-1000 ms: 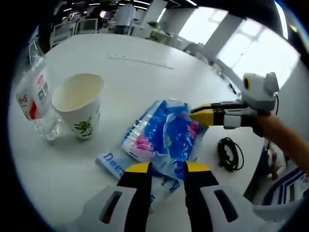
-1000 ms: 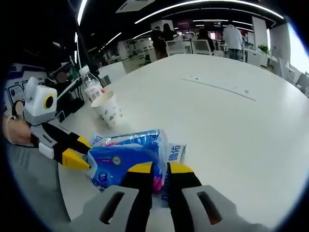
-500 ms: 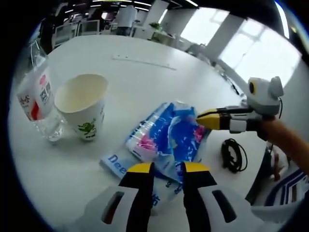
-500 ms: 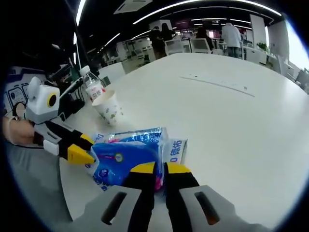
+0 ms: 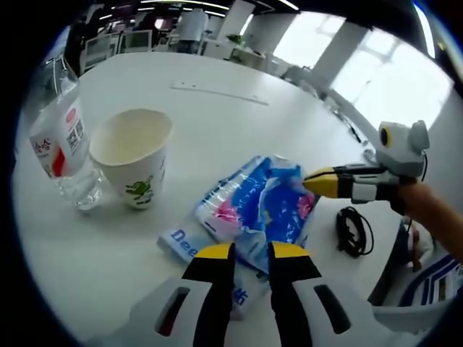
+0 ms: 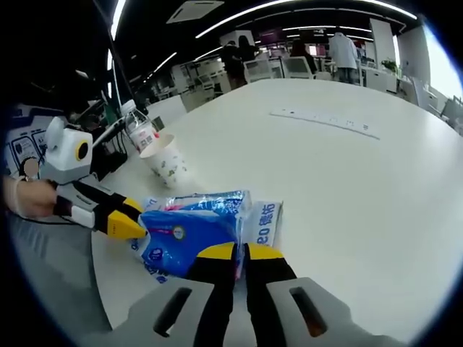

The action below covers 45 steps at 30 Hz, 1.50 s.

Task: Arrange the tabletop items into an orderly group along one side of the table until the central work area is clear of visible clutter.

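Observation:
A crinkly blue tissue pack [image 5: 255, 208] [image 6: 189, 230] lies on the white table [image 5: 239, 123] [image 6: 362, 195], on top of a flat white pack with blue lettering [image 5: 181, 246] [image 6: 265, 221]. My left gripper [image 5: 250, 253] [image 6: 134, 227] has its jaws drawn in on the blue pack's near edge. From the opposite side, my right gripper [image 6: 240, 253] [image 5: 309, 181] pinches the pack's other end with its yellow tips together. A paper cup [image 5: 134, 163] [image 6: 165, 163] and a water bottle [image 5: 61, 141] [image 6: 139, 130] stand upright side by side just beyond the packs.
A coiled black cable [image 5: 352, 231] lies near the table edge under the right gripper's hand. A long thin strip [image 5: 217, 92] [image 6: 325, 121] rests far out on the table. Office desks and standing people [image 6: 343, 50] fill the background.
My left gripper's jaws have drawn closer together on the blue pack. The right gripper's jaws have also tightened on its end. Cup and bottle stayed put.

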Available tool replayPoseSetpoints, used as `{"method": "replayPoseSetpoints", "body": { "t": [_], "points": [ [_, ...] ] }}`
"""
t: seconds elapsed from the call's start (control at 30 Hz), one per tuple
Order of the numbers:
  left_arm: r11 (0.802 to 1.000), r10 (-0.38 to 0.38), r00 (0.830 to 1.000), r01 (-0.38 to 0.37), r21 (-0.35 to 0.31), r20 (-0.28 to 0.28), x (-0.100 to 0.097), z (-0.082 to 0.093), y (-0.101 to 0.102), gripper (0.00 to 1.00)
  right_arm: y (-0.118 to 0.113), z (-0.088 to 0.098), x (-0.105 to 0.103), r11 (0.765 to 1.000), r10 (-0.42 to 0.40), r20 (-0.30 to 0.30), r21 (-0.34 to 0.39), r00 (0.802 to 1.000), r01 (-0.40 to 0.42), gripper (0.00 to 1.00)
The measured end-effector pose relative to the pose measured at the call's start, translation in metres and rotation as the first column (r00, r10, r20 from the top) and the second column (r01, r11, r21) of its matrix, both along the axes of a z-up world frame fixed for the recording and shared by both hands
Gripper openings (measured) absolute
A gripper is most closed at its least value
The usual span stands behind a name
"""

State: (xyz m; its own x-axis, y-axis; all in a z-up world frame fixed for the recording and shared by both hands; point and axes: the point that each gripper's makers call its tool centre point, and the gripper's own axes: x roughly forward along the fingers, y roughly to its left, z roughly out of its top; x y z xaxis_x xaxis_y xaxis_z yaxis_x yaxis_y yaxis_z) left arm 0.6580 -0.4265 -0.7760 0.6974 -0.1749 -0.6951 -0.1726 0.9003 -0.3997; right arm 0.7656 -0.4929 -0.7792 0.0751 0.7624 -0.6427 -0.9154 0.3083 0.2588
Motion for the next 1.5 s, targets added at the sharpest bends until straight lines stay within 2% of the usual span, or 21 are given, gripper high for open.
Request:
{"method": "replayPoseSetpoints", "body": {
  "t": [0.87, 0.97, 1.23, 1.5],
  "points": [
    [1.000, 0.004, 1.000, -0.004, 0.010, 0.006, -0.001, -0.002, 0.006, 0.08, -0.007, 0.000, -0.007, 1.000, -0.020, -0.022, -0.002, 1.000, 0.020, 0.00],
    [1.000, 0.007, 1.000, -0.008, 0.009, 0.008, 0.001, -0.003, 0.009, 0.03, -0.007, 0.001, -0.008, 1.000, -0.020, -0.025, -0.004, 0.999, 0.020, 0.00],
    [1.000, 0.011, 1.000, -0.011, 0.018, 0.004, 0.005, -0.006, 0.016, 0.00, -0.008, 0.002, -0.009, 1.000, -0.023, -0.028, -0.004, 0.999, 0.023, 0.00],
    [1.000, 0.012, 1.000, -0.012, 0.029, 0.013, 0.002, -0.002, 0.016, 0.00, -0.009, 0.003, -0.011, 0.999, -0.033, -0.030, 0.005, 0.999, 0.033, 0.00]
  ]
}}
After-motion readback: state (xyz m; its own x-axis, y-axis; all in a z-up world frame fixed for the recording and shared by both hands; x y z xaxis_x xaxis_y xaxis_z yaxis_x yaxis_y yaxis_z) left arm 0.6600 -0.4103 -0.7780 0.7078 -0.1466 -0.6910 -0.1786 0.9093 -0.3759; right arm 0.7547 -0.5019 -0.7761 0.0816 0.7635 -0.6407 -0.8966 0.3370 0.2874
